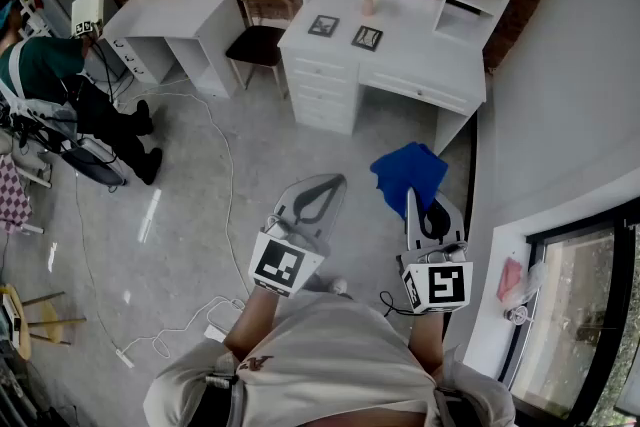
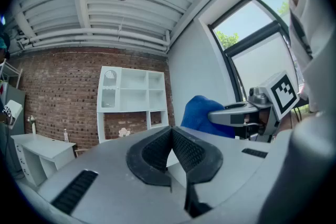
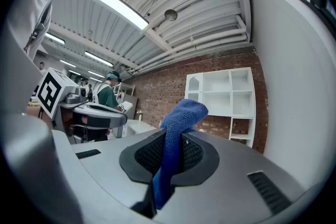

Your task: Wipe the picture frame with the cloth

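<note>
In the head view, the person is holding both grippers over the floor, well apart from a white desk (image 1: 420,65) where a picture frame (image 1: 367,38) is lying.

In the left gripper view, the left gripper (image 2: 170,132) is pressing its jaws together on nothing.

In the right gripper view, the right gripper (image 3: 171,148) is pinching a blue cloth (image 3: 178,115).

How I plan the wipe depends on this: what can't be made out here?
Two dark picture frames on the white desk: head view, too small to show dust.
Blue cloth: head view, near edge hidden behind the right gripper.
Desk top: left gripper view, hidden by the left gripper.
</note>
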Demonstrator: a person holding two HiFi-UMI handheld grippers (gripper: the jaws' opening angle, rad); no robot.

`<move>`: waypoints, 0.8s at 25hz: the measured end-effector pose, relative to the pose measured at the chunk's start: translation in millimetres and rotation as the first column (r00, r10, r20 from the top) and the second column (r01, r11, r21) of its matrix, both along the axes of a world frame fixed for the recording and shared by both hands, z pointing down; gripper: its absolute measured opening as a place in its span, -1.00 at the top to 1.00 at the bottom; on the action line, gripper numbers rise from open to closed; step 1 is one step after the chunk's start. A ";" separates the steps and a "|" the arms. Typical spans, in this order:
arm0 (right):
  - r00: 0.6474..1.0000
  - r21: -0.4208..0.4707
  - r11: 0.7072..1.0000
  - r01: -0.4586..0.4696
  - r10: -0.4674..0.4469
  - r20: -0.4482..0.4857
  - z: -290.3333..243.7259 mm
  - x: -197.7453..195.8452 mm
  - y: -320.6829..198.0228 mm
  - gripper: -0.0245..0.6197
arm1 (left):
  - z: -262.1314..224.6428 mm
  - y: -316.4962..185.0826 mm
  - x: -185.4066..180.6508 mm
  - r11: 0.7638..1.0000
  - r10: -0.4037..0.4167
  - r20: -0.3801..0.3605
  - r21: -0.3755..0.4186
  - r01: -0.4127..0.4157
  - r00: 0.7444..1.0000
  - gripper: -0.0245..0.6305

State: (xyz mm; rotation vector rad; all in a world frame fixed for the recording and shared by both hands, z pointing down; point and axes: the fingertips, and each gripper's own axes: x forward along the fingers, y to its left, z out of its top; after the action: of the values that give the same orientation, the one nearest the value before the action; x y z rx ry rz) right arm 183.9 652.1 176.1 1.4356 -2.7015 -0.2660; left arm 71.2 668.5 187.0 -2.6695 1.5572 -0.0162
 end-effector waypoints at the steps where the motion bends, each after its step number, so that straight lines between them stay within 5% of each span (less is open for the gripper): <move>1: 1.000 -0.004 1.000 -0.002 0.002 0.003 0.1 1.3 0.1 0.85 | 0.7 0.4 1.1 1.000 0.000 0.004 0.001 0.000 1.000 0.92; 20: 0.998 -0.046 0.998 0.047 -0.045 0.042 17.2 -18.4 -48.4 0.84 | 14.2 -50.2 -15.8 0.999 -0.038 0.017 -0.011 0.039 0.999 0.92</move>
State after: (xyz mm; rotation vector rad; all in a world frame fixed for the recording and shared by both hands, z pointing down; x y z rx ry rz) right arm 165.4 603.6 193.3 1.3831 -2.7566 -0.1755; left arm 55.5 618.4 201.2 -2.6403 1.6081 -0.0487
